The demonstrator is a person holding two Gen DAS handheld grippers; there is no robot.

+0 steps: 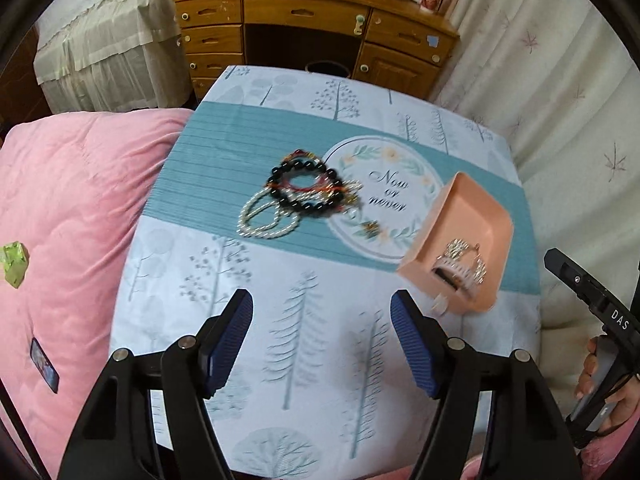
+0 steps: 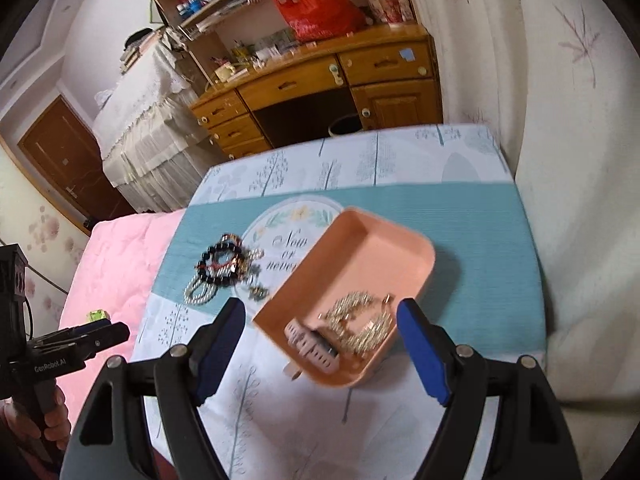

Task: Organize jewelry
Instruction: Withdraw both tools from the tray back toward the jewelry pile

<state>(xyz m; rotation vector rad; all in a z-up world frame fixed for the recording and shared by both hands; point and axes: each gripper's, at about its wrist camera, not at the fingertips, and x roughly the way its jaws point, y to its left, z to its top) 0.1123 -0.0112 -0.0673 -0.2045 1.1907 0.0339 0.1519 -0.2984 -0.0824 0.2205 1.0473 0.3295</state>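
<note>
Hovering wide open and empty, both grippers, left (image 1: 322, 344) and right (image 2: 322, 350), hang above the cloth's (image 1: 208, 200) near edge. The tray (image 2: 360, 248) near the right edge already holds a gold chain (image 2: 360, 320), probably as the collecting spot; the bead pile (image 1: 296, 196) waits mid-cloth, loose, just left of it.

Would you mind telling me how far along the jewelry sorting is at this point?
Partly done. The peach tray already holds a sparkly gold chain piece and a hair clip. Nothing is in hand: the left gripper and right gripper are both open and empty. Left: the black bead bracelet and pearl strand piled on the cloth.
</note>
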